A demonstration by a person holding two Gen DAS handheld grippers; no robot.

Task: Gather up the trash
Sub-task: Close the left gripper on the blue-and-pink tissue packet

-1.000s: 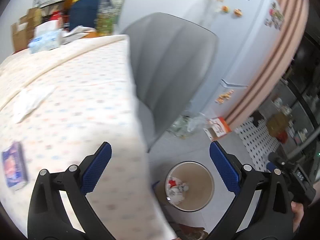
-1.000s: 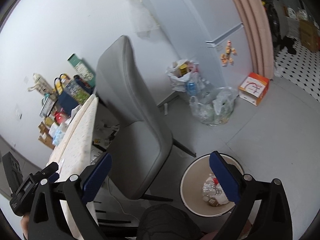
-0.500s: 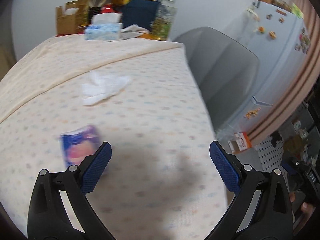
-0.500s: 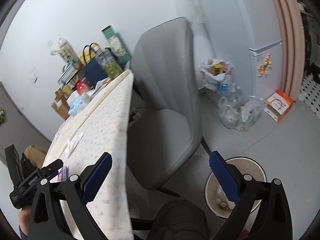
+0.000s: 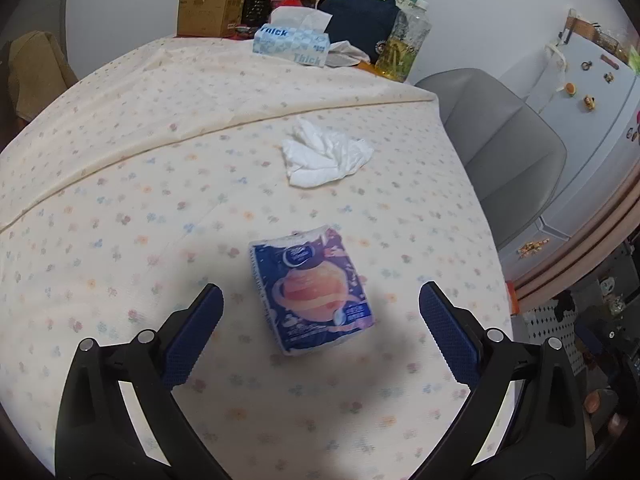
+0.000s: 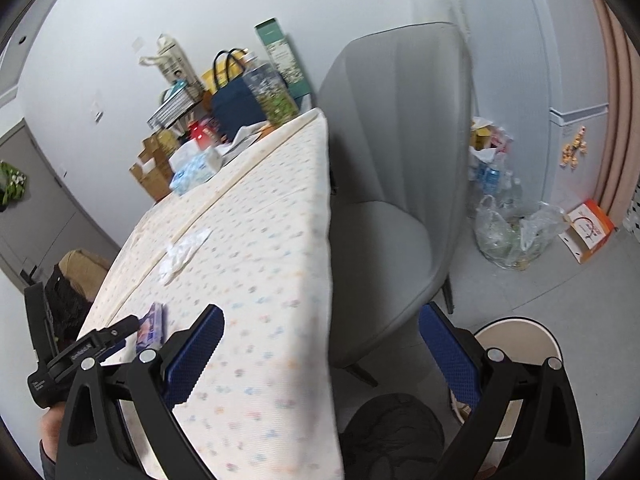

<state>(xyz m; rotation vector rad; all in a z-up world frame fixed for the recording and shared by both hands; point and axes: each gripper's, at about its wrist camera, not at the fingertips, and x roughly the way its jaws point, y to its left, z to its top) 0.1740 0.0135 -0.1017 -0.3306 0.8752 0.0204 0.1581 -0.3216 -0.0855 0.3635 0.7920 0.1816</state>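
A blue and orange tissue packet (image 5: 311, 289) lies flat on the floral tablecloth (image 5: 160, 208). My left gripper (image 5: 320, 320) hovers open just above it, one finger on each side. A crumpled white tissue (image 5: 325, 155) lies farther back on the table. In the right wrist view the same packet (image 6: 151, 327) and crumpled tissue (image 6: 182, 251) show near the table's left side. My right gripper (image 6: 320, 344) is open and empty over the table's right edge. The round trash bin (image 6: 520, 332) stands on the floor at the lower right, partly hidden by the right finger.
A grey chair (image 6: 396, 184) stands against the table's right side. At the table's far end sit a tissue box (image 5: 292, 44), a cardboard box (image 5: 208, 8), a dark bag (image 5: 360, 12) and a bottle (image 5: 406, 46). Plastic bags (image 6: 512, 236) lie on the floor by the fridge (image 5: 592, 128).
My left gripper swung from the floor bin back over the table and now hovers above the tissue packet. My right gripper turned away from the bin toward the table edge.
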